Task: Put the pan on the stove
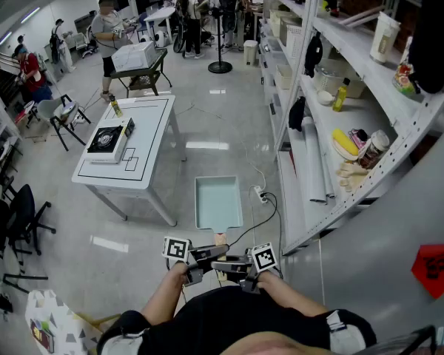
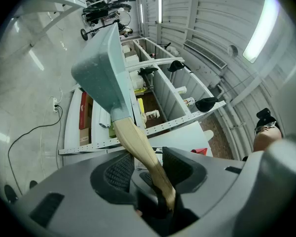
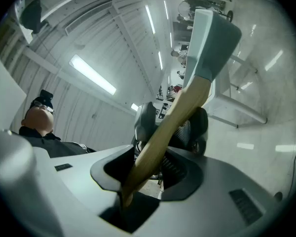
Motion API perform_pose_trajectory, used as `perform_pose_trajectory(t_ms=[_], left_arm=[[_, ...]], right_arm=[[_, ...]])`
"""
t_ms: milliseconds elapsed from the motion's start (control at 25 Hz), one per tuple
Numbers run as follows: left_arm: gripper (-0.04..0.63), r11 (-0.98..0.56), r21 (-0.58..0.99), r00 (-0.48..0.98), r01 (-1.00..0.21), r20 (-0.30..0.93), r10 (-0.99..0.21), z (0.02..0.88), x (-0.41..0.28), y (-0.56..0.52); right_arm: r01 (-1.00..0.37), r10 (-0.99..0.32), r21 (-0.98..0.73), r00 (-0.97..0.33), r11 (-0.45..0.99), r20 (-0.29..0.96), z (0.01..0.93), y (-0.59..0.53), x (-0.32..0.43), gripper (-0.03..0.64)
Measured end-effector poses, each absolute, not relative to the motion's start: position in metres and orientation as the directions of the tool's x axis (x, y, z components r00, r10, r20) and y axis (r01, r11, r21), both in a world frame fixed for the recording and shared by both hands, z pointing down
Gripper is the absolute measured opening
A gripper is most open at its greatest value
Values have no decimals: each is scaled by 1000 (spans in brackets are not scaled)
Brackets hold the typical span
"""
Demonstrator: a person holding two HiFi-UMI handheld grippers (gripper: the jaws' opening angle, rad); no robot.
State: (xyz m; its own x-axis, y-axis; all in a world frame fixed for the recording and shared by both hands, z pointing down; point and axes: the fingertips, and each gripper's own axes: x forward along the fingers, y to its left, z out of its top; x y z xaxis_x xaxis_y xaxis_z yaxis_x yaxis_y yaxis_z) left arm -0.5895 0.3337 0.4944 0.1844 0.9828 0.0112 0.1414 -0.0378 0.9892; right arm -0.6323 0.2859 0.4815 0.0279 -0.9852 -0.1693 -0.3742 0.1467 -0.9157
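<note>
Both the left gripper (image 1: 210,256) and right gripper (image 1: 226,265) clamp the pale teal square pan (image 1: 217,202) by its wooden handle (image 1: 220,239); the black portable stove (image 1: 107,139) sits well apart, ahead and leftward.

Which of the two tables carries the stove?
The nearer white table, marked with black lines; the stove sits near its left edge. The darker table behind it bears a white box.

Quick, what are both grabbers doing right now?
Left gripper: closed on the pan's wooden handle.
Right gripper: closed on that same handle.
</note>
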Motion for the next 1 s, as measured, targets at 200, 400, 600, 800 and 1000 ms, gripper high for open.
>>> perform_pose_trajectory(t_ms=[200,400,600,800,1000], left_arm=[[187,-32,990,198,138,4,980,488,-596,319],[189,-30,977,191,210,-11,982,484,-603,319],[189,-41,983,233,178,-2,972,486,-606,315],[190,-51,983,260,179,3,966,486,-611,319],[190,-70,984,276,163,23,961,488,-618,332]], right_arm=[[-420,-976,-891,43,175,-212,468,273,-637,161],[-426,-978,-888,30,174,-206,466,273,-645,173],[-364,-967,-905,37,221,-251,465,274,-648,173],[-354,-967,-905,4,237,-255,465,280,-654,173],[-372,-970,-898,-28,233,-240,464,293,-662,175]])
